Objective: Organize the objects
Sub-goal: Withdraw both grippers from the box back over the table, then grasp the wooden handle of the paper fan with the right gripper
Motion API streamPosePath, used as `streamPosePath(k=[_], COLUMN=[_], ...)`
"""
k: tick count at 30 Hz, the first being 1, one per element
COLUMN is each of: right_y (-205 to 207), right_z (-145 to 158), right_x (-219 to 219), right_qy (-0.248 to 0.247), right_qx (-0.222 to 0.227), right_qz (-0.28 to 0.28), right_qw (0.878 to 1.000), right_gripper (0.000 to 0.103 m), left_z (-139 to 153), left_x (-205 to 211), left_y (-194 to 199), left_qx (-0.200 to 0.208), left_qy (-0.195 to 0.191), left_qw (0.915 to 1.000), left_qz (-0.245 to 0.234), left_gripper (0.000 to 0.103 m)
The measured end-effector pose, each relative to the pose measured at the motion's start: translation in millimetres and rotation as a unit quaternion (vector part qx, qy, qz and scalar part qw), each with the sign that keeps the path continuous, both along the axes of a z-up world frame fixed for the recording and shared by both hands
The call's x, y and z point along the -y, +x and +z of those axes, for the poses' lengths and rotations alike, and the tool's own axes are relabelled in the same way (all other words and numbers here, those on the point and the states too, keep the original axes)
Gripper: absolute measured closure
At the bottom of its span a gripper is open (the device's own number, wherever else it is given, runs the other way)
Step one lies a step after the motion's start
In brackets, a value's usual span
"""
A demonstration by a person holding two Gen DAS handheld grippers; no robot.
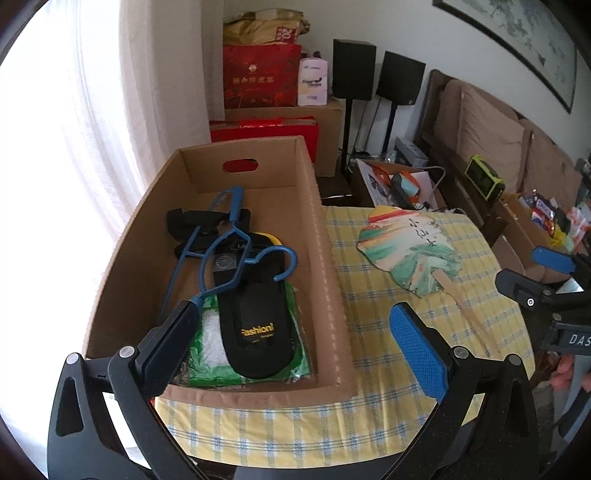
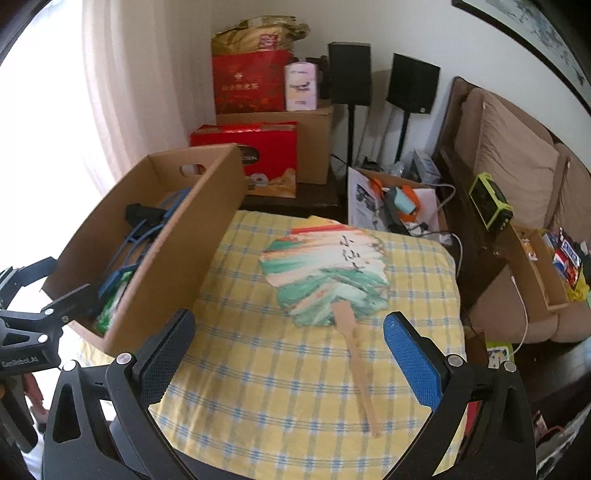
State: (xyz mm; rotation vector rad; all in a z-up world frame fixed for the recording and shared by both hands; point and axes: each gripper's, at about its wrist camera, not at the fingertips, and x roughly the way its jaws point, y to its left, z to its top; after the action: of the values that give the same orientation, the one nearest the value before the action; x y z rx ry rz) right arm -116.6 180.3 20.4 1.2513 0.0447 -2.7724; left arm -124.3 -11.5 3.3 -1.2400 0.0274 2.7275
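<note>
- Left wrist view: the left tool [image 1: 299,332] is held spread over the near end of the box [image 1: 328,258], pinching nothing.
- A hanger [image 1: 225,243], a black insole [image 1: 255,328] and a green packet [image 1: 207,339] are seen inside the box.
- The fan [image 2: 325,273] lies on the checked surface [image 2: 277,406], beside the box.
- The right tool [image 2: 288,354] is spread above the fan's handle, empty.

Bright curtained window [image 1: 55,147] on left, white wall [image 2: 406,33], framed picture [image 1: 517,40] above brown sofa [image 1: 491,133], two black speakers [image 2: 380,77] on stands in corner.
</note>
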Motion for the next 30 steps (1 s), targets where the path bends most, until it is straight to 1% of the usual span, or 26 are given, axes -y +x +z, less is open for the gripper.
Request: streamPosePath(k=[5,8,9,12,15,18,21,24,28,30], right_y=[4.2,7.7,9.4,15.8,20.2,22.9,24.4,27.7,31.0,33.1], right_z=[-9.7,-14.5,-15.7,-20.1,-28.4,-41.1,-57.3,-73.1,-94.3,-103.2], right_x=[-22.6,-38.7,-43.7,-56.9,-66.7,-74.3,-80.5,-84.3,-88.2,-90.3], right_qy=[-0.004,-0.018,-0.027,-0.041,-0.036,-0.034,-0.032,-0.028,-0.036,-0.038], right_qx=[0.007,0.004,0.002,-0.005,-0.005,0.001,0.011,0.022,0.049,0.057], right_qz=[-0.017,-0.016,-0.013,-0.012,-0.013,-0.015,-0.018,-0.017,-0.012,-0.013], right_qw=[1.0,1.0,1.0,0.999,0.999,0.999,0.999,0.999,0.998,0.998], right_gripper=[0.0,0.0,0.0,0.0,0.001,0.001,0.005,0.011,0.03,0.035], left_z=[-3.3,-5.6,-6.1,-6.3,-7.8,-9.1,-10.6,-15.1,-21.4,-24.5], left_x=[-13.4,-22.9,-26.2,-34.8,-47.1,-62.0,-78.8,-94.5,-115.7,-125.8], left_y=[2.4,2.3,2.2,2.3,1.5,2.4,4.5,4.2,3.7,3.6], left_qx=[0.007,0.02,0.025,0.022,0.021,0.02,0.023,0.033,0.041,0.047], left_qy=[0.013,0.034,0.048,0.067,0.069,0.068,0.063,0.061,0.054,0.055], left_qw=[0.9998,0.9987,0.9976,0.9965,0.9962,0.9954,0.9945,0.9933,0.9918,0.9905], left_qz=[-0.014,-0.032,-0.044,-0.044,-0.049,-0.064,-0.08,-0.093,-0.108,-0.117], left_gripper=[0.0,0.0,0.0,0.0,0.0,0.0,0.0,0.0,0.0,0.0])
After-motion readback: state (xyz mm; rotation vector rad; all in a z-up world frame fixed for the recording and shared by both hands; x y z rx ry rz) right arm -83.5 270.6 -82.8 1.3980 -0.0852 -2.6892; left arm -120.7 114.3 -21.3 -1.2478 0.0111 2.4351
